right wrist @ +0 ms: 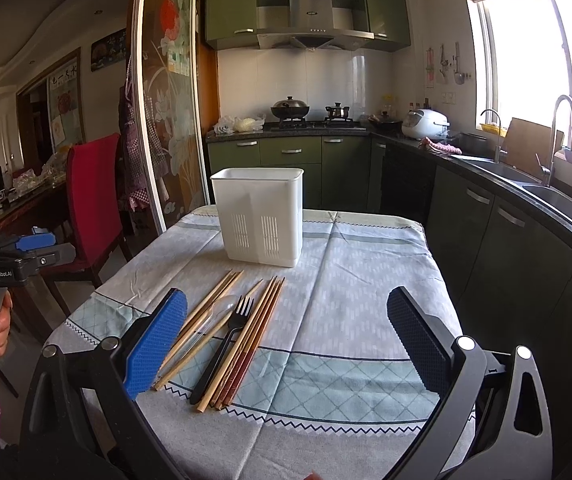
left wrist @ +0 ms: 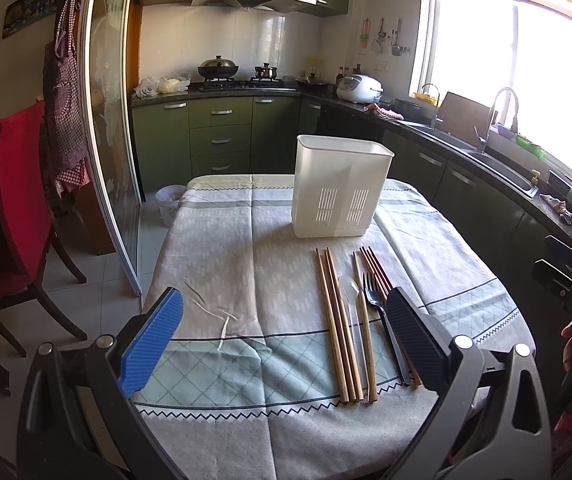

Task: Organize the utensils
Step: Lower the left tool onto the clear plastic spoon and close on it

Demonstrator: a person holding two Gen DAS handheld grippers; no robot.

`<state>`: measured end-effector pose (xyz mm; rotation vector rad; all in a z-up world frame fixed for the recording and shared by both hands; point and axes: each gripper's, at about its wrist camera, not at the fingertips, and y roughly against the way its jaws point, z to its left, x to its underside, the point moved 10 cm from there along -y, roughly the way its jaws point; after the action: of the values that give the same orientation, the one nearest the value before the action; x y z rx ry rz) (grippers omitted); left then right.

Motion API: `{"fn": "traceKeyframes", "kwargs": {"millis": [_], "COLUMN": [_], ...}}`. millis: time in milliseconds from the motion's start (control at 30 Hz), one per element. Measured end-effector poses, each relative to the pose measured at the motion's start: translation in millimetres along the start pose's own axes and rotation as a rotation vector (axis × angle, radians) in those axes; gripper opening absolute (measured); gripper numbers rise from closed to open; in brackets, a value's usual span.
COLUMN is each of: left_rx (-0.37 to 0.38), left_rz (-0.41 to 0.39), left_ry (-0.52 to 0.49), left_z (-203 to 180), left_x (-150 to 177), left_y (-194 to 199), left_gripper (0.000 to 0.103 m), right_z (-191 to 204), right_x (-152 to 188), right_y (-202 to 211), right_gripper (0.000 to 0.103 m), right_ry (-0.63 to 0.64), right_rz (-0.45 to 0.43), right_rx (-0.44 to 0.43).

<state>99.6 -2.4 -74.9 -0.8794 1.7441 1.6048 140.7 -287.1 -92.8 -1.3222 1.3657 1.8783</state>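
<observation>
A white slotted utensil holder [left wrist: 340, 188] [right wrist: 261, 216] stands upright on the table. In front of it lie several wooden chopsticks [left wrist: 338, 328] [right wrist: 262, 336], a black fork [left wrist: 378, 308] [right wrist: 235, 328] and a clear plastic spoon [left wrist: 349, 292] [right wrist: 222, 308], all side by side on the cloth. My left gripper [left wrist: 286, 340] hovers open above the table's near edge, its right finger over the fork and the darker chopsticks. My right gripper [right wrist: 286, 340] is open too, with the utensils under its left finger. Neither holds anything.
A patterned tablecloth [left wrist: 226, 272] [right wrist: 358, 280] covers the table. A red chair [left wrist: 14, 216] [right wrist: 94, 200] stands to the left, by a glass sliding door [left wrist: 110, 120]. A counter with a sink [right wrist: 558, 200] runs along the right. A small bin [left wrist: 168, 204] sits on the floor.
</observation>
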Motion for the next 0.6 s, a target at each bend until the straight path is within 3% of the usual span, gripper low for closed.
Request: {"fn": "traceKeyframes", "kwargs": {"millis": [133,300,400,533,567,600], "left_rx": [0.007,0.090,0.158,0.173,0.181,0.184], "left_rz": [0.099,0.268,0.386,0.493,0.518,0.546], "left_ry": [0.022,0.019,-0.001,-0.024,-0.012,0.000], "left_z": [2.4,-14.4,-36.8,-60.6,-65.0,-68.1], "left_x": [0.2,3.6,11.5,20.4,23.5,26.0], "left_y": [-20.1,-54.9,-79.0,-111.8,-120.5,-128.8], "left_gripper": [0.097,0.097,0.096,0.096,0.095,0.086], "right_z": [-14.7,-26.4,-33.8,-40.6,-42.9,-44.9], "right_x": [2.6,17.9,22.1,23.3,24.3,25.4], "right_y": [-18.1,-44.4,-53.3,-57.6,-58.3,-58.6], "right_gripper": [0.099,0.099,0.099,0.099,0.099,0.099], "right_ry": [0.012,-0.027,-0.043,-0.093,-0.112,-0.130], "right_rz": [0.106,0.279,0.304,0.320,0.329,0.344], "right_rx": [0.042,-0.005,-0.005,-0.016,-0.020,-0.026]}}
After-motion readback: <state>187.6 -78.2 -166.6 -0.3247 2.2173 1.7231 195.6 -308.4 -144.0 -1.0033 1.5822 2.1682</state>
